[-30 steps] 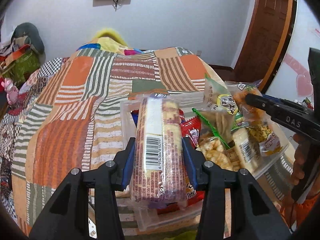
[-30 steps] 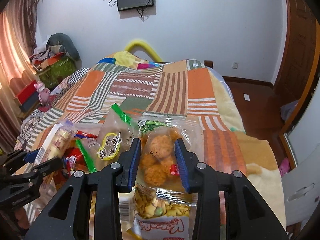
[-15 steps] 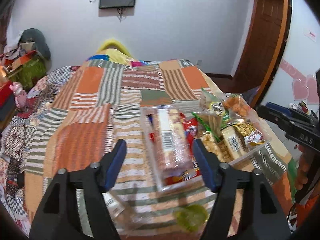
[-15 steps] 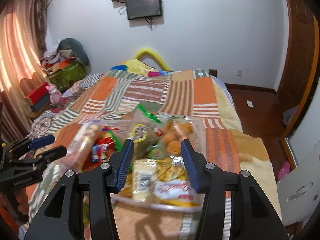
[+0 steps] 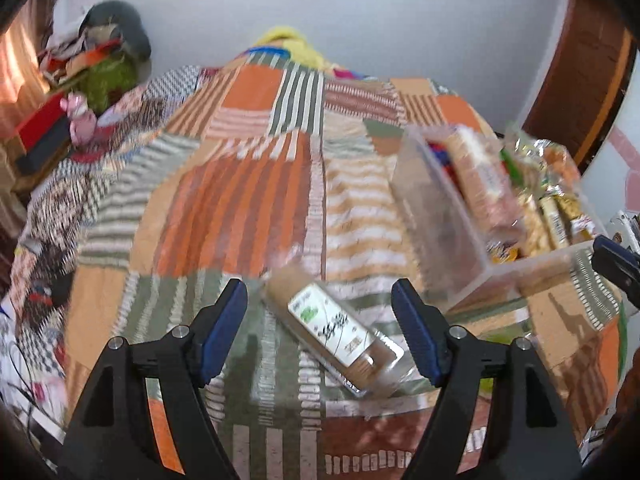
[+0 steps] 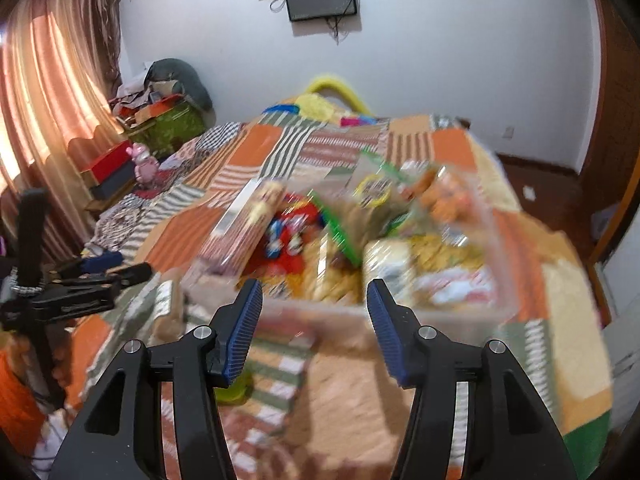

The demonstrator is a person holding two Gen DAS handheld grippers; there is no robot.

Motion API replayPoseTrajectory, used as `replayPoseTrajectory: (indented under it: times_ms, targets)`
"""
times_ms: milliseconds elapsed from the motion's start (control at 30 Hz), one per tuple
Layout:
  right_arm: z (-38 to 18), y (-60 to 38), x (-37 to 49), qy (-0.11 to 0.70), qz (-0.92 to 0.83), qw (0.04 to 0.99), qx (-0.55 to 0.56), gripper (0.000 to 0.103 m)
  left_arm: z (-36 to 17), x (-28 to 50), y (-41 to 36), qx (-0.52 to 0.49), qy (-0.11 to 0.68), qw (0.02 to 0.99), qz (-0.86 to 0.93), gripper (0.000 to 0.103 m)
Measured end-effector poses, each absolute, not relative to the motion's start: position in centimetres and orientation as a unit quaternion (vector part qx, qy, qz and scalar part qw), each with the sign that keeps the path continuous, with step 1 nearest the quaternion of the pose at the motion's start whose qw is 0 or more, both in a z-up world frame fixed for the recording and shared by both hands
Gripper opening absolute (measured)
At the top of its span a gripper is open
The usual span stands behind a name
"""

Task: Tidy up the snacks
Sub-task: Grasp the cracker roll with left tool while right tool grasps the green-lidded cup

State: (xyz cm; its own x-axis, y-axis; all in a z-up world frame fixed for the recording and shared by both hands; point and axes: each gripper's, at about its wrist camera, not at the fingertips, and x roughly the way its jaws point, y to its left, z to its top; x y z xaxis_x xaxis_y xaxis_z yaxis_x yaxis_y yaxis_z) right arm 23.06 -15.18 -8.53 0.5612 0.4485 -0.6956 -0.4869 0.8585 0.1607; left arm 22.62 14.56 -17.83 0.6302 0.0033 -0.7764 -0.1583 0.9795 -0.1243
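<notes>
Left gripper (image 5: 320,320) gapes wide and empty over the cracker pack (image 5: 340,340), which lies slantwise on the quilt (image 5: 240,200) beside the bin (image 5: 440,216); we should turn to its axis and pinch mid-length.

Orange, green, white striped patchwork quilt (image 5: 256,184) (blue gripper pads (image 5: 224,332))

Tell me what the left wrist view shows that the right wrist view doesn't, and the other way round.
Only the left wrist view shows the brown cracker pack clearly, lying on the quilt between the open left gripper fingers, outside the bin. Only the right wrist view shows the curtain and the open right gripper facing the bin's near wall. Both show the clear snack bin full of packets.
</notes>
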Motion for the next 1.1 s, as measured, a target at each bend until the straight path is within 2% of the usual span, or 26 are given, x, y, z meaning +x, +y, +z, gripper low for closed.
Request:
replayPoseTrajectory:
  times_ms: [233, 467, 667, 733, 800, 900, 1033, 1067, 1100]
  targets:
    - [-10.4, -13.3, 22.5, 0.417, 0.281, 0.864, -0.019, 0.051, -22.0, 23.0, 13.8, -0.083, 0.454, 0.886, 0.039, 0.074]
    - [-10.7, -11.6, 21.3, 0.426, 0.298, 0.854, -0.025, 0.051, -23.9, 22.0, 15.1, -0.109, 0.462, 0.88, 0.032, 0.073]
    - [-11.7, -10.5, 20.6, 0.439, 0.314, 0.841, -0.028, 0.051, -24.3, 22.4, 15.8, -0.111, 0.463, 0.879, 0.033, 0.06]
    - [-12.3, -10.3, 20.6, 0.447, 0.313, 0.837, -0.033, 0.051, -24.4, 22.8, 15.8, -0.11, 0.461, 0.88, 0.033, 0.046]
    - [-13.0, -10.2, 20.7, 0.457, 0.31, 0.833, -0.033, 0.051, -24.6, 23.1, 15.4, -0.099, 0.458, 0.883, 0.037, 0.042]
    - [-13.7, -10.3, 20.7, 0.47, 0.306, 0.827, -0.03, 0.051, -24.5, 22.9, 15.0, -0.091, 0.452, 0.887, 0.031, 0.037]
    - [-14.4, -10.4, 20.6, 0.483, 0.305, 0.82, -0.028, 0.051, -24.0, 21.8, 14.5, -0.085, 0.452, 0.888, 0.02, 0.037]
    - [-14.6, -10.4, 20.6, 0.488, 0.308, 0.816, -0.026, 0.05, -23.9, 21.5, 14.3, -0.083, 0.452, 0.888, 0.018, 0.037]
    - [-14.7, -10.6, 20.8, 0.489, 0.311, 0.814, -0.023, 0.042, -23.6, 21.1, 14.1, -0.079, 0.45, 0.889, 0.016, 0.037]
